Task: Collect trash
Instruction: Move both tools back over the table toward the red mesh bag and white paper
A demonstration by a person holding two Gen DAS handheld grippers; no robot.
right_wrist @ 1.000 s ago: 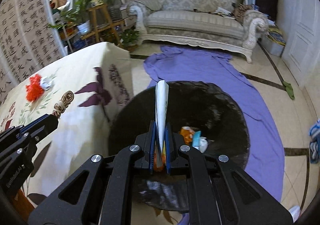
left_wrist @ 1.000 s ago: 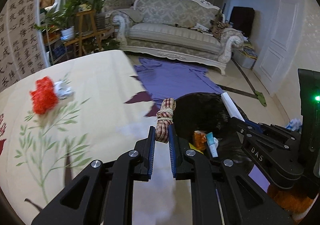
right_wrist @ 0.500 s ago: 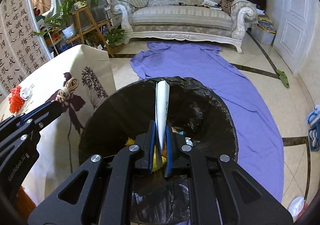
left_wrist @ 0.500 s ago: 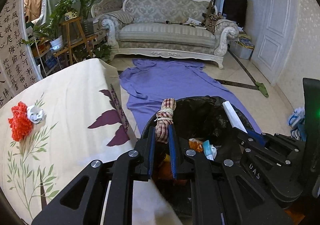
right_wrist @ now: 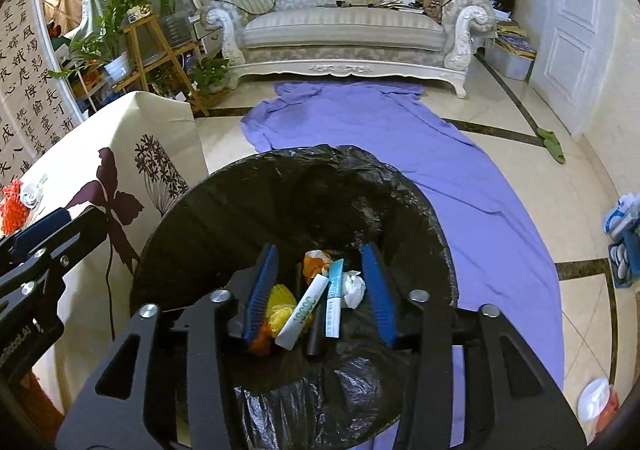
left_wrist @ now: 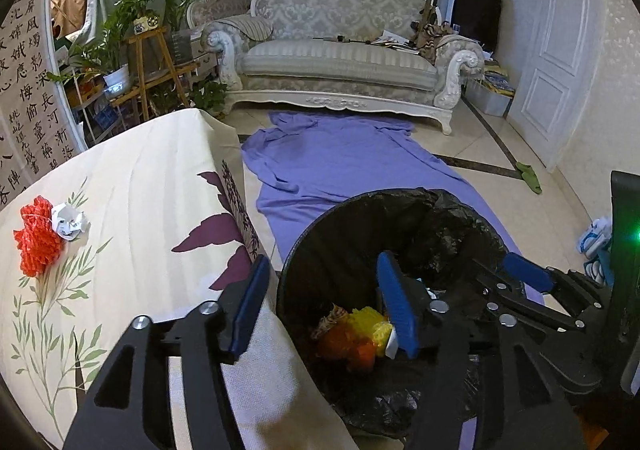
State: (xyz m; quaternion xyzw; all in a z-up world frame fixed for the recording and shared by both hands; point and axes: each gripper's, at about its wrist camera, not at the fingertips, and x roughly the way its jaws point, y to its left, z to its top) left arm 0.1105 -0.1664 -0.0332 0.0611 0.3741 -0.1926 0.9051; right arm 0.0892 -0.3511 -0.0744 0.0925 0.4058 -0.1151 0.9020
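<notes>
A bin with a black liner (right_wrist: 280, 158) stands on the floor beside the table. My right gripper (right_wrist: 320, 250) hangs over it, its jaws opening with nothing between them. Below it a white tube (right_wrist: 304, 310) lies on a teal tube (right_wrist: 334, 298), crumpled paper (right_wrist: 354, 286) and orange and yellow scraps. My left gripper (left_wrist: 323, 260) is over the bin's left rim (left_wrist: 400, 196), its jaws also opening and empty. A brownish bundle (left_wrist: 334, 320) lies among the trash. On the table cloth (left_wrist: 140, 178) lie a red mesh wad (left_wrist: 38, 242) and a crumpled white paper (left_wrist: 70, 220).
A purple cloth (right_wrist: 460, 178) is spread on the tiled floor behind and right of the bin. A pale sofa (left_wrist: 340, 66) stands at the back, a wooden plant stand (left_wrist: 156, 62) to its left, a white door (left_wrist: 560, 70) on the right. Slippers (right_wrist: 622, 226) lie at far right.
Both grippers have gone from shut to open. The rope bundle has left the left jaws and the white tube has dropped from the right jaws into the bin. Both came over the bin.
</notes>
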